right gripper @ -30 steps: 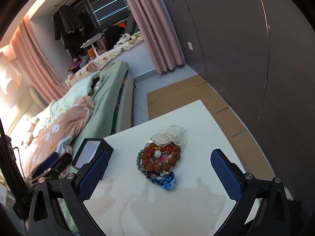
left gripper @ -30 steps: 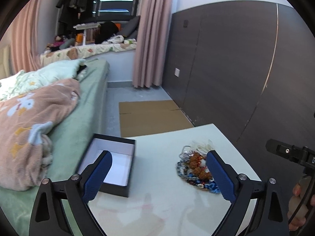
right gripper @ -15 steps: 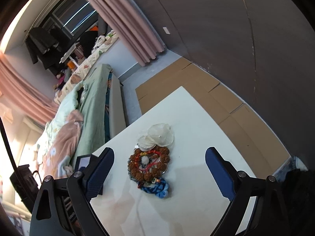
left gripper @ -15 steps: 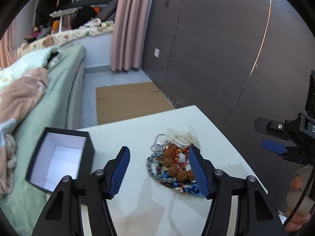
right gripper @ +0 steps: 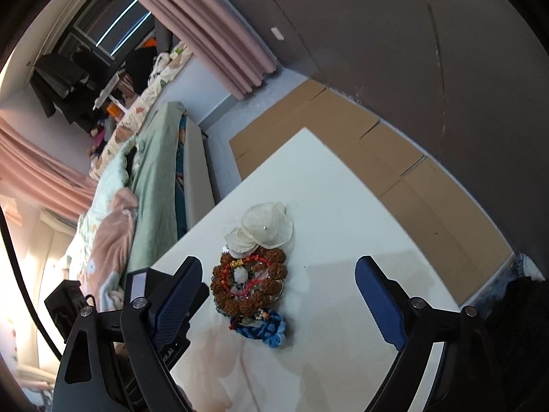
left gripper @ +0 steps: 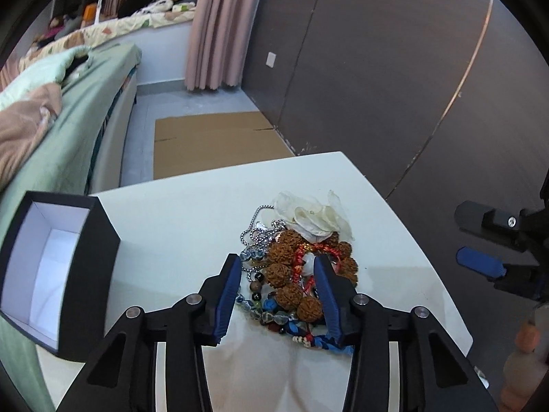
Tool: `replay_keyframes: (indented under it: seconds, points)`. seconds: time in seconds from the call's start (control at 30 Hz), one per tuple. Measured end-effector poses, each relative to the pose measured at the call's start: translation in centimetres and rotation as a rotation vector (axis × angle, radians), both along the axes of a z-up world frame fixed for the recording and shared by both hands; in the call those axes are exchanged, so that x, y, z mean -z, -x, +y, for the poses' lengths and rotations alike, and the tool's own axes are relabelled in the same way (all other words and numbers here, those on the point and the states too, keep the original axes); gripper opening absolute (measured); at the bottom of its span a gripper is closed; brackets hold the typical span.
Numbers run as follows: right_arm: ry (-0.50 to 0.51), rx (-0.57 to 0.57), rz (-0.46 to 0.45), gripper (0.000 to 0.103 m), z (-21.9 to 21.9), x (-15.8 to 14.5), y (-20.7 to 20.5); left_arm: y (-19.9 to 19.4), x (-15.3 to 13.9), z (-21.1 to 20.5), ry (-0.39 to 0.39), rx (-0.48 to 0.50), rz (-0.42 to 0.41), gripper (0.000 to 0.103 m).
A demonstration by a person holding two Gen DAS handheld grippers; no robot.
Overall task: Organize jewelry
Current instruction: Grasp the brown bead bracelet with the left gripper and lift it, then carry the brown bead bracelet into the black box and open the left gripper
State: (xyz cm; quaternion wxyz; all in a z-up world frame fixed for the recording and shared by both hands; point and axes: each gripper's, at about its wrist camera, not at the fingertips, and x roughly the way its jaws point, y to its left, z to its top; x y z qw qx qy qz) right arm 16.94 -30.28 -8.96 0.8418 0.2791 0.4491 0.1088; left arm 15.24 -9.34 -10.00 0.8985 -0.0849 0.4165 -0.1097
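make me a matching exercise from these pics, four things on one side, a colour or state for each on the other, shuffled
Things:
1. brown seed-bead bracelet
2. open black box
3. sheer fabric flower
4. right gripper

Descriptions:
A. white inside, holding nothing visible
B. jaws wide apart above the white table, holding nothing
C. lies between the fingers of the left gripper
D. off-white, at the far end of the jewelry pile

Pairs: 1-C, 2-A, 3-D, 4-B
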Motion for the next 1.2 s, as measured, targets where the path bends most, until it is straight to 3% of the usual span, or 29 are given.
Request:
replay_keyframes:
  seconds: [0.07,0.27,0.37,0.4,0.5,0.63,0.87,0.93,1.1,1.2]
  points:
    - [-0.014,-0.011,0.028,0.085,0.2,0.8,-0.8,-0.3,0.4,-0.1,0.005,-0.001,0.010,0.041]
    - [-0.004,-0.020,0.050,0.085,0.7,1.7,-1.8,-1.4,1.8,-0.3,0.028,-0.014,0.055,0.039]
    - [-0.004,-0.031,0.054,0.085,1.1,1.9,-1.9,-1.8,2.5,0.0,0.086,-0.003,0.100,0.025]
    - [-0.004,-0.033,0.055,0.085,1.1,1.9,-1.9,-1.8,2.7,0.2,0.111,0.000,0.111,0.025]
    - [0.000,-0.038,0.053,0.085,1.3,1.9,-2.0,-1.5,2.1,1.0,0.171,0.003,0.108,0.019]
    - [0.004,-0.045,0.053,0.085,1.5,1.9,-2.1,-1.1,1.0,2.1,0.255,0.019,0.097,0.019]
    - [0.013,-0.067,0.055,0.085,2.0,2.1,-2.1,0.3,-1.7,4.0,0.286,0.004,0.036,0.019]
    - [0.018,-0.074,0.052,0.085,2.3,2.2,-2.1,0.8,-2.7,4.4,0.276,0.005,0.006,0.019]
    - [0.021,-0.090,0.051,0.085,3.3,2.3,-2.2,2.9,-5.7,4.0,0.077,0.009,-0.121,0.019]
    - [0.027,-0.099,0.055,0.085,3.9,2.3,-2.3,2.9,-5.7,4.0,0.045,0.010,-0.121,0.019]
